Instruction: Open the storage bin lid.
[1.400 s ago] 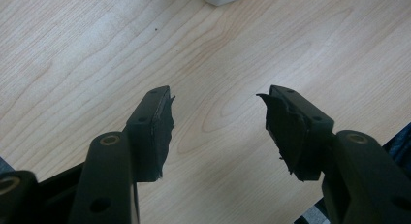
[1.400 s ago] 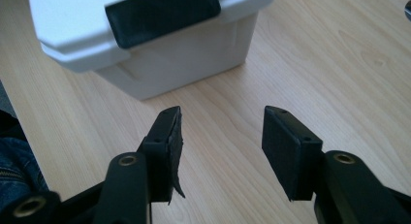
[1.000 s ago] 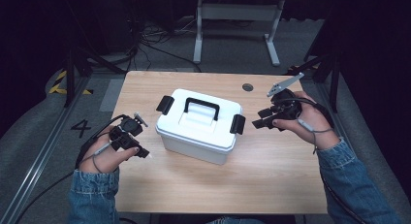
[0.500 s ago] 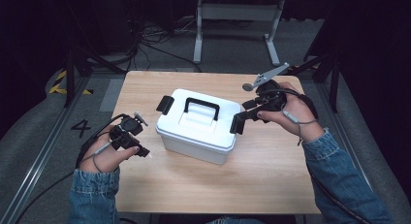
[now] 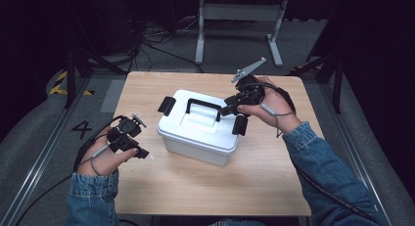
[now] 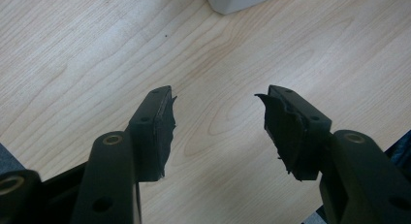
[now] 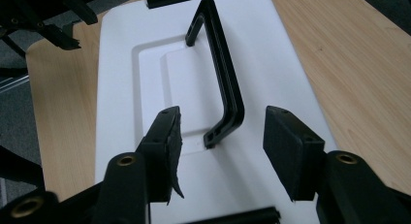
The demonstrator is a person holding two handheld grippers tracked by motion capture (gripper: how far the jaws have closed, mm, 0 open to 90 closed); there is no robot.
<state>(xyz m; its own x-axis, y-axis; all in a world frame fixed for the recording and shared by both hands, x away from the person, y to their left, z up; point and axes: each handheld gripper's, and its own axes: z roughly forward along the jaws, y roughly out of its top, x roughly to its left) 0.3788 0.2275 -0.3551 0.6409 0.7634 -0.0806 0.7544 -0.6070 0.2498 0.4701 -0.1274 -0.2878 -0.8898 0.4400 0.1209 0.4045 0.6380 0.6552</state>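
Both grippers gape empty: right gripper (image 7: 220,136) over the box's handle (image 7: 224,78), seemingly untouched; left gripper (image 6: 215,122) over table (image 6: 97,49).

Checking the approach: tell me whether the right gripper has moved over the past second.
Yes. The right gripper has moved left from the table's right side to over the white box's lid, near its black handle.

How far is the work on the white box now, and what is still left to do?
Little looks done: the white box sits on the table, lid on, both black latches flipped outward. In hand: the right hand-held gripper is open over the lid, beside the near end of the black handle. The left hand-held gripper is open over bare wood. Grasping and lifting probably remain.
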